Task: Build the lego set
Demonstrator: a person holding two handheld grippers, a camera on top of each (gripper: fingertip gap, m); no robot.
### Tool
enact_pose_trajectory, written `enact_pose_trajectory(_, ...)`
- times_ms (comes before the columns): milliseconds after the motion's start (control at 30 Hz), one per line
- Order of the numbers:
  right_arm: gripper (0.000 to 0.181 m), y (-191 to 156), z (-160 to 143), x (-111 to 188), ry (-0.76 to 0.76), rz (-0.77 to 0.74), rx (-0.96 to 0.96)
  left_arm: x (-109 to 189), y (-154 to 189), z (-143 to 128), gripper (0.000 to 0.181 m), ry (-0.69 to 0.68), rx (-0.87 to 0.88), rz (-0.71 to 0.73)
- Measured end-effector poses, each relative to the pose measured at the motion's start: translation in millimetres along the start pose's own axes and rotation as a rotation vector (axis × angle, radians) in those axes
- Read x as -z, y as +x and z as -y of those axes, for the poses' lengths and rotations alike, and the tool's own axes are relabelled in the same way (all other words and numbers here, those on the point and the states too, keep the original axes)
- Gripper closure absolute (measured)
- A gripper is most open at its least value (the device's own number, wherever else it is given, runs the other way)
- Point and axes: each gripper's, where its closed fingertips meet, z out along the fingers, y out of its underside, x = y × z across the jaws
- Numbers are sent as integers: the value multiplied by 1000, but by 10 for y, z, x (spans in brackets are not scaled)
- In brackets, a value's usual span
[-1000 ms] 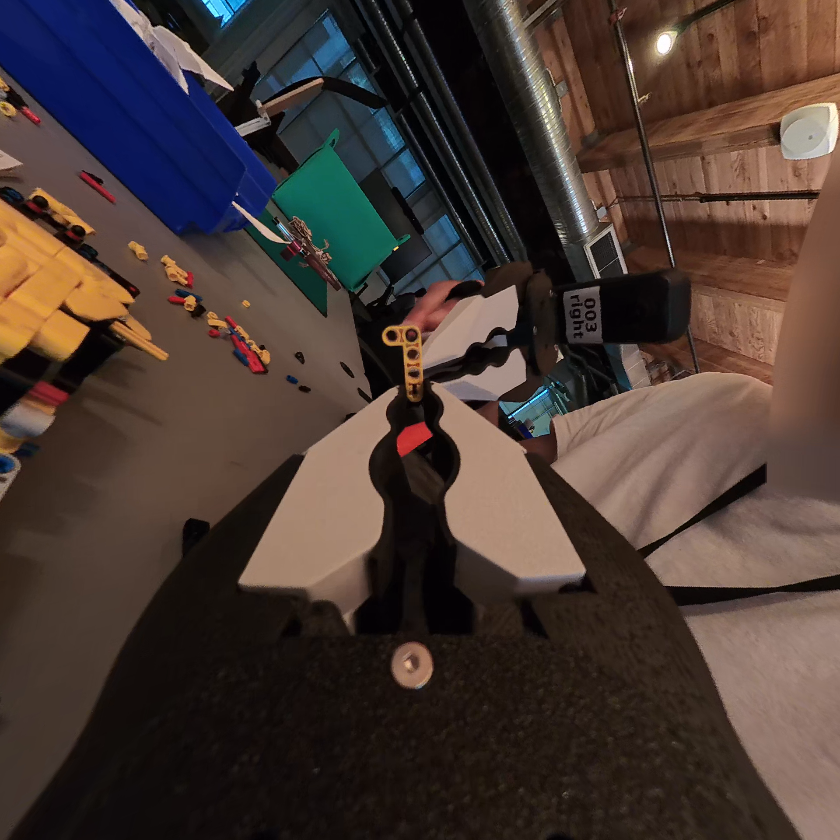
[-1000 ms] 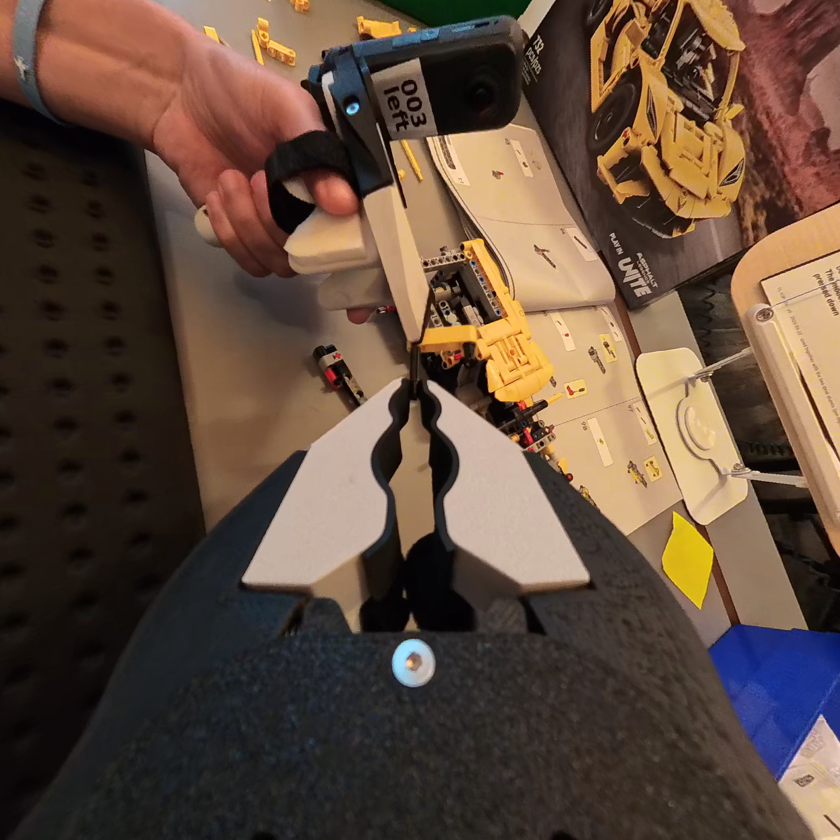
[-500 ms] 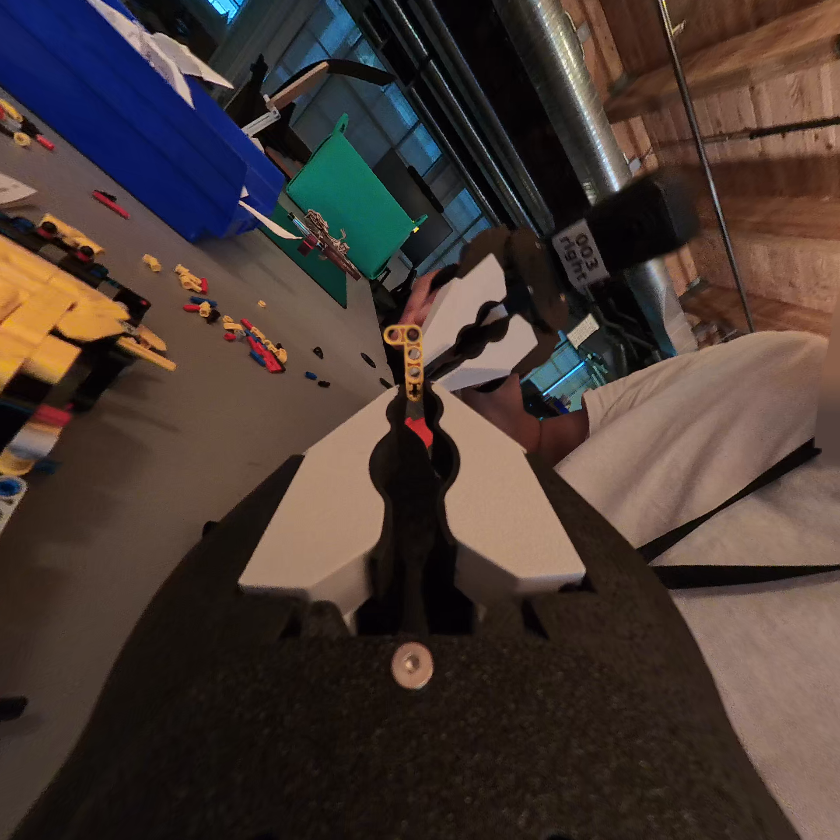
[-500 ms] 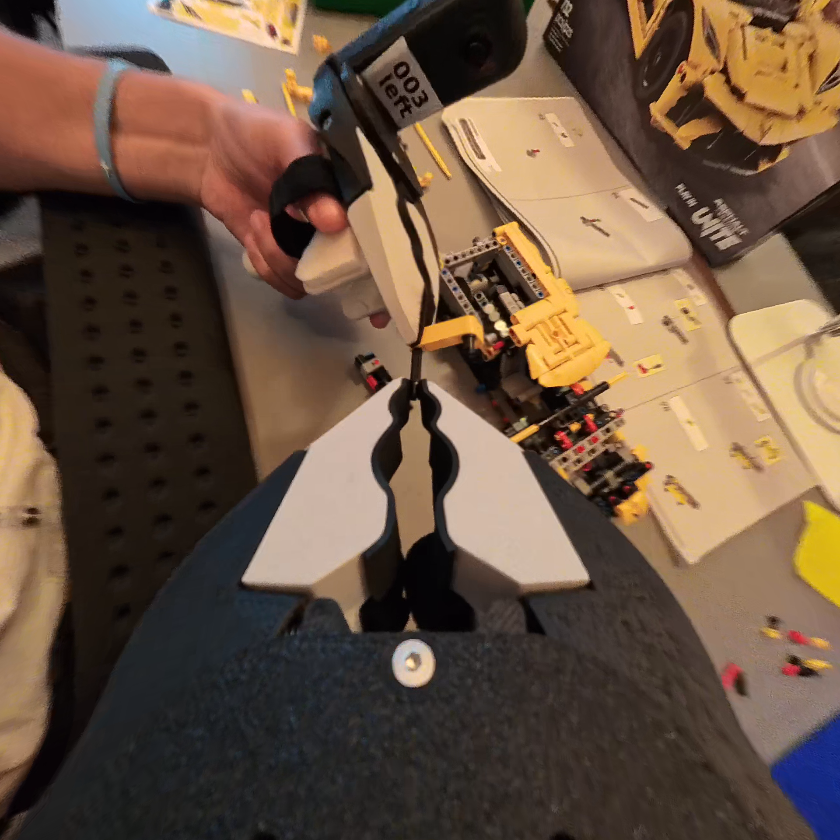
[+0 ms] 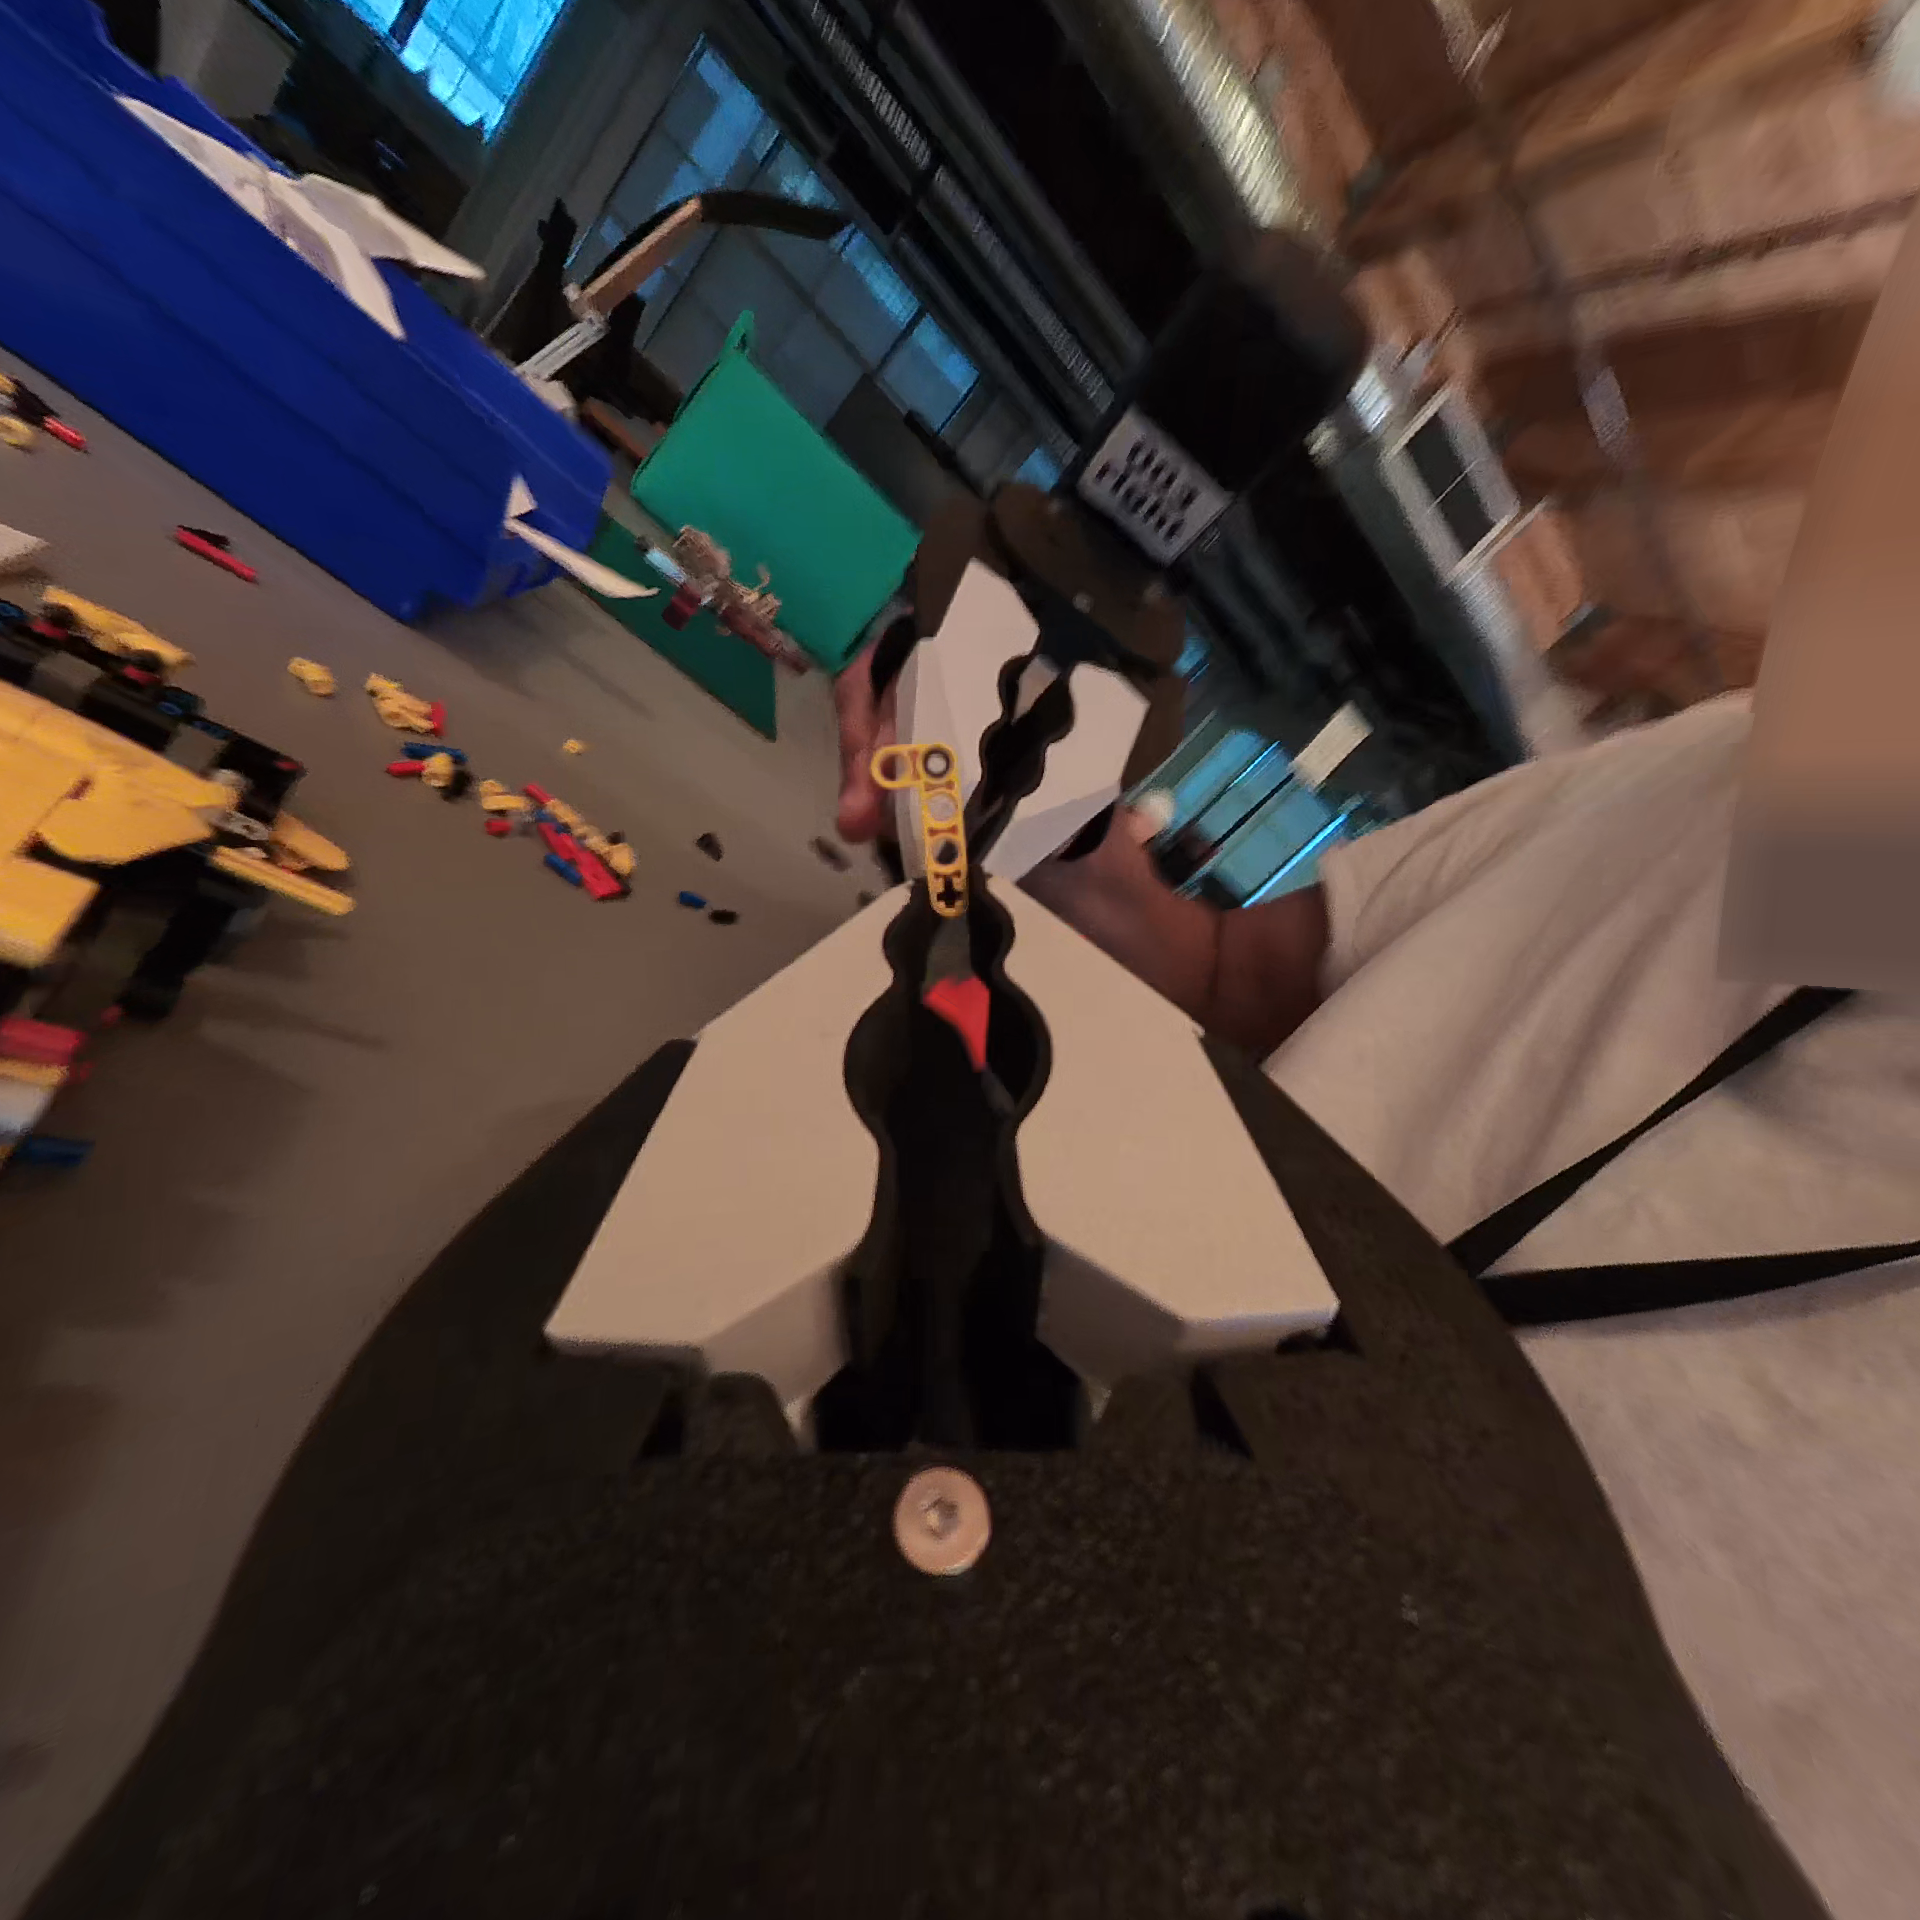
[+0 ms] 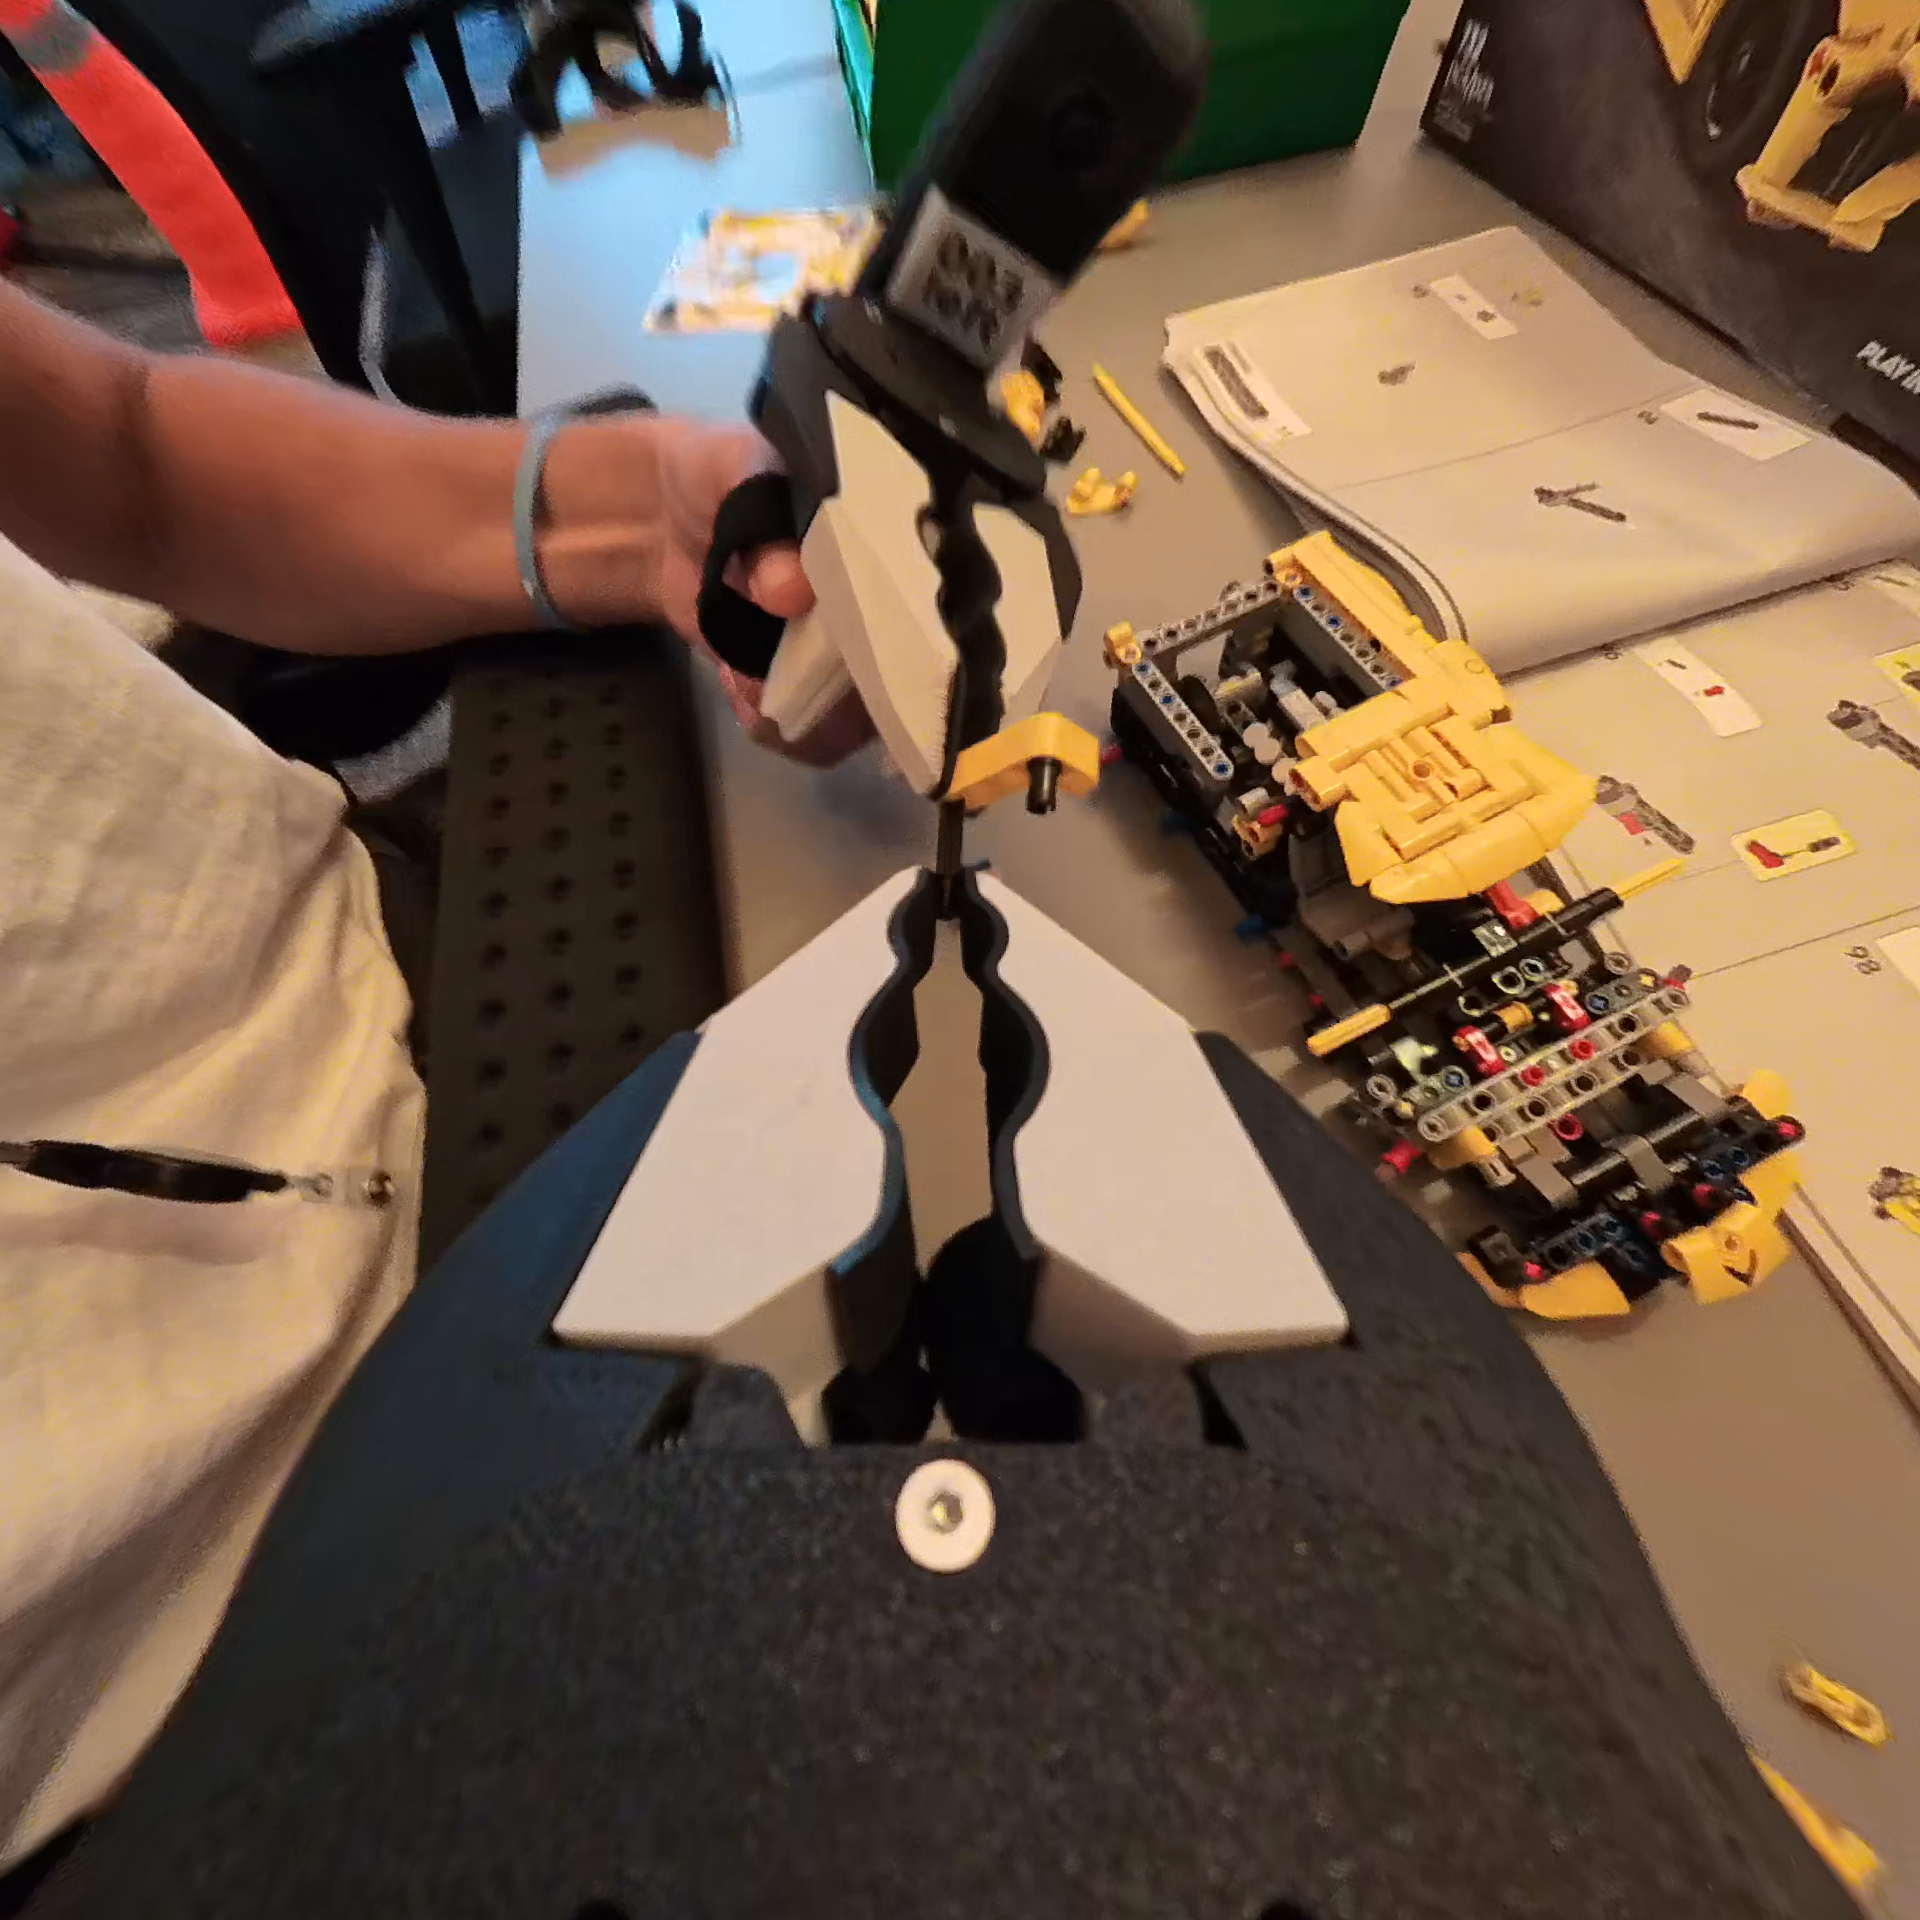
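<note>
We are looking across the grey tabletop (image 6: pixel 1351 1455), where the half-built yellow and black car (image 6: pixel 1455 883) is lying beside the open instruction booklet (image 6: pixel 1558 416), with the set's box (image 6: pixel 1662 156) standing behind it. Loose small pieces (image 5: pixel 540 810) are lying scattered farther along the tabletop, in front of a blue bin (image 5: pixel 208 343). Up in the air, we are holding the left hand-held gripper (image 6: pixel 951 779) with its jaws clamped on a yellow angled beam (image 6: pixel 1023 764), a black peg sticking out of its short end. We are bringing the right hand-held gripper (image 6: pixel 948 896) tip to tip with it, jaws pressed together on a thin black rod (image 6: pixel 948 842) that is reaching up to the beam.
</note>
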Motion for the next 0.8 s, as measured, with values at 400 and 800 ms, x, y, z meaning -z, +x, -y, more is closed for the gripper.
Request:
enact_pose_trajectory(400, 179, 65, 126, 15, 123, -7, -104, 33, 0, 102, 175, 73, 44, -21)
enact_pose_trajectory(800, 179, 39, 51, -7, 116, 27, -127, -4, -33, -13, 174, -1, 6, 13)
